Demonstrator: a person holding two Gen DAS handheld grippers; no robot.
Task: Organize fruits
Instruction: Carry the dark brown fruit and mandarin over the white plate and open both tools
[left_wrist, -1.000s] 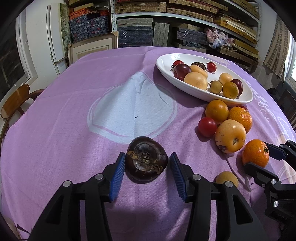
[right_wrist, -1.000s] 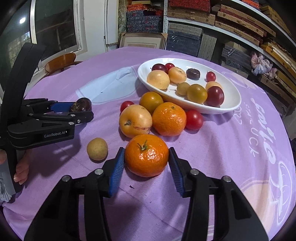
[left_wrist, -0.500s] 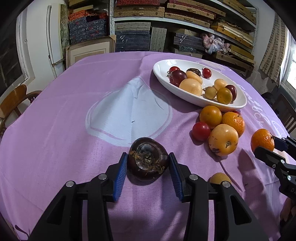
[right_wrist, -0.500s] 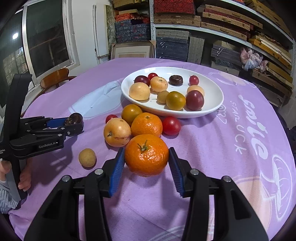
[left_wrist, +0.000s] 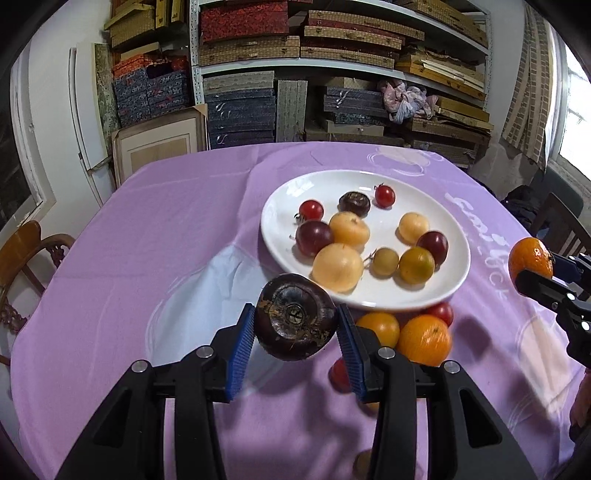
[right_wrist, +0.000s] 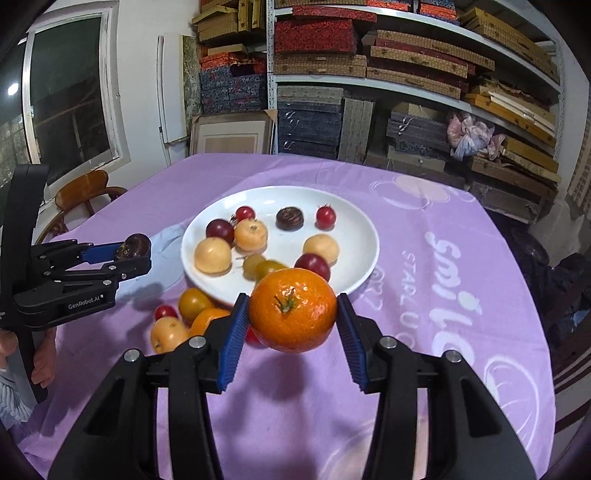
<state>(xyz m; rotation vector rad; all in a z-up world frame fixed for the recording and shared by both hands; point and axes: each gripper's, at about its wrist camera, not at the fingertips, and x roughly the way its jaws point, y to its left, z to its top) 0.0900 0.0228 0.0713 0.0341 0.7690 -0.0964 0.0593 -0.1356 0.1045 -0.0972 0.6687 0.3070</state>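
Nearest the left wrist camera, the left gripper (left_wrist: 295, 332) has its blue fingers (left_wrist: 240, 343) clamped on a dark mangosteen (left_wrist: 295, 321), held clear of the purple table (left_wrist: 147, 240); its jaws have just been closing, with the fruit between them; beyond and to its right, loose fruit lies on the cloth: an orange (left_wrist: 424, 339), a yellow-orange fruit (left_wrist: 380, 326) and a red tomato (left_wrist: 441, 313), all just beside the near rim of the white plate (left_wrist: 288, 206); the plate carries red, dark and yellow fruits; shelves of boxes (left_wrist: 295, 55) stand behind the table.

Close to the right wrist camera, the right gripper (right_wrist: 291, 321) grips a tangerine (right_wrist: 291, 310) between its fingers (right_wrist: 232, 339), also raised above the cloth, in front of the plate's near edge; at far left a hand (right_wrist: 40, 365) holds the left gripper's handle.
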